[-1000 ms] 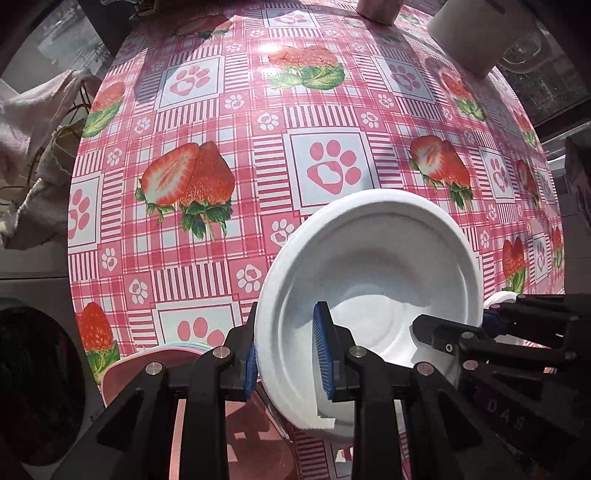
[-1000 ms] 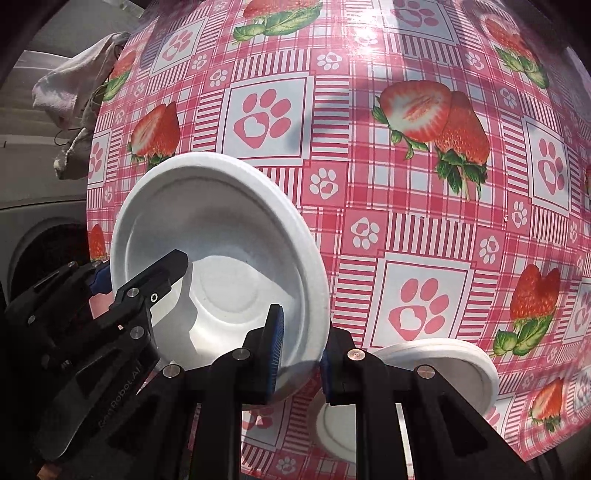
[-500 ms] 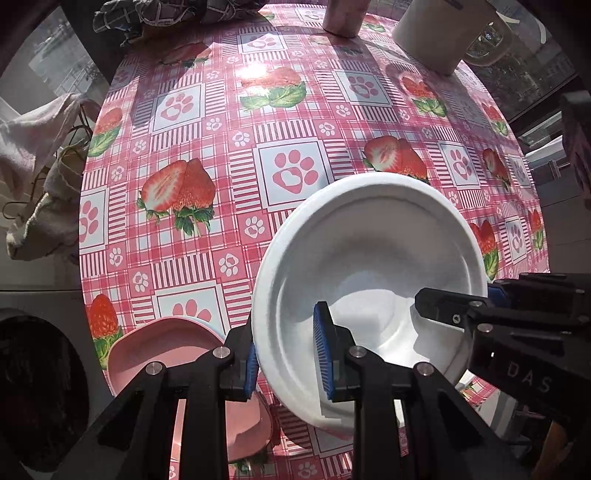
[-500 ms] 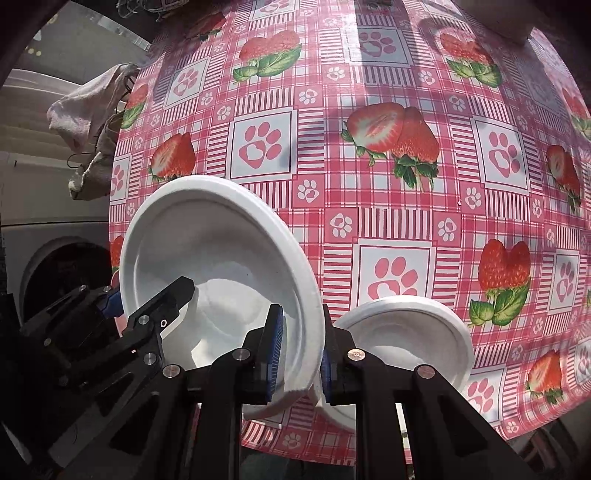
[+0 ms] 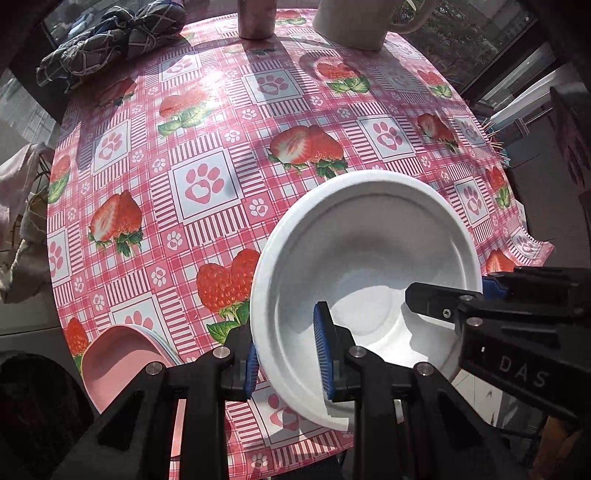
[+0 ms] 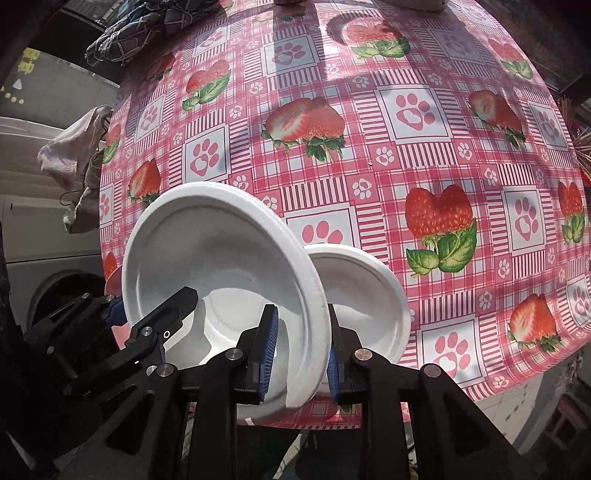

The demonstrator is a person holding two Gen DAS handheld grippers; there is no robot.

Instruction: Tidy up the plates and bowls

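Observation:
A white bowl (image 5: 369, 258) is held in the air above the near edge of the strawberry tablecloth, tilted toward me. My left gripper (image 5: 288, 360) is shut on its left rim. My right gripper (image 6: 301, 347) is shut on its right rim (image 6: 314, 295); it also shows in the left wrist view (image 5: 443, 306). A second white bowl (image 6: 369, 295) rests on the table just right of and below the held one. Stacked pink plates (image 5: 122, 358) lie at the table's near left edge.
A dark bundled cloth (image 5: 107, 44), a metal cup (image 5: 255, 18) and a cream mug (image 5: 354, 22) stand at the far side of the table (image 5: 207, 122). A pale rag (image 6: 74, 151) hangs off the left. A washing machine (image 6: 44, 288) sits below left.
Both grippers have lifted the white bowl up and back toward the near table edge. More of the table, the far objects and the second white bowl have come into view.

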